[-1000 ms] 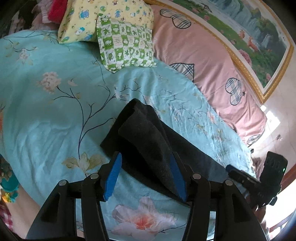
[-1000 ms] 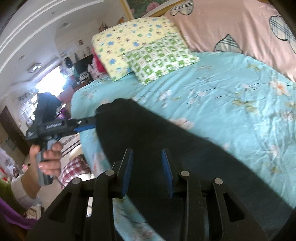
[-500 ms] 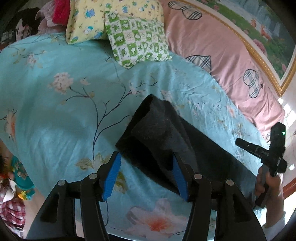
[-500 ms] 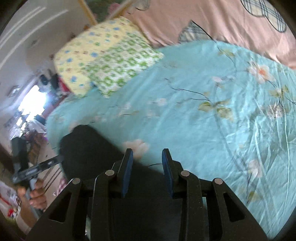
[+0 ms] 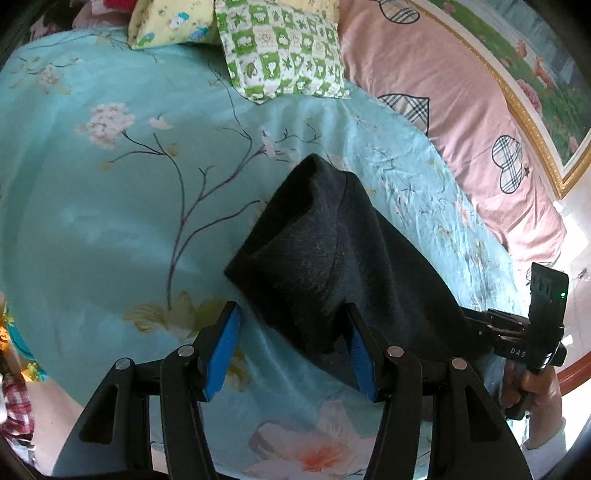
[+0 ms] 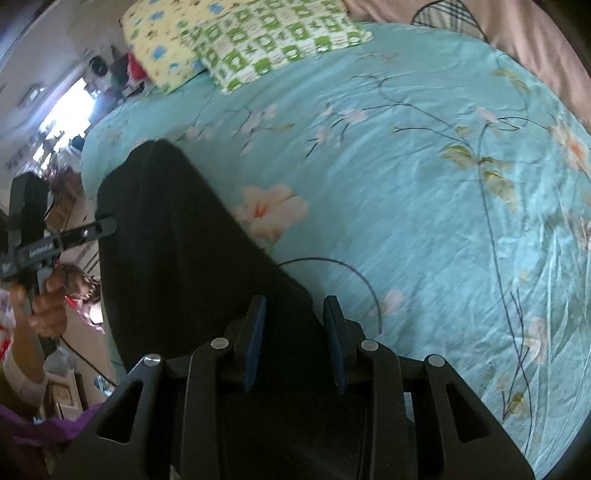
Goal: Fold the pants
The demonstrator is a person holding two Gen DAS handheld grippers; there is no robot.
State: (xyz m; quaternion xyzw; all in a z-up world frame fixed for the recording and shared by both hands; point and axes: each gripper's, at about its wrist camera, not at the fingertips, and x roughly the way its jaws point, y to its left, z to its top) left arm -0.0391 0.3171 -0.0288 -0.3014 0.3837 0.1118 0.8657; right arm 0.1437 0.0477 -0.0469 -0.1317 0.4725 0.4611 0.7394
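Dark grey pants (image 5: 325, 251) lie on the turquoise floral bed sheet (image 5: 122, 206), folded lengthwise into a long strip. My left gripper (image 5: 291, 350) is open just above the near end of the pants, with cloth between its blue pads. In the right wrist view the pants (image 6: 173, 240) run from the gripper toward the far left. My right gripper (image 6: 293, 336) stands partly open over the pants' other end, holding nothing that I can see. The left gripper also shows in the right wrist view (image 6: 107, 225), at the pants' far edge. The right gripper shows in the left wrist view (image 5: 469, 317).
A green checked pillow (image 5: 284, 48) and a yellow pillow (image 5: 170, 22) lie at the head of the bed. A pink quilt with plaid hearts (image 5: 454, 107) runs along the wall side. A thin black thread (image 6: 332, 266) curves over the sheet near the right gripper.
Both grippers have drawn closer to the pants and lower over the bed. The right wrist view has swung so the pants fill its lower left again. The jaw openings look unchanged.
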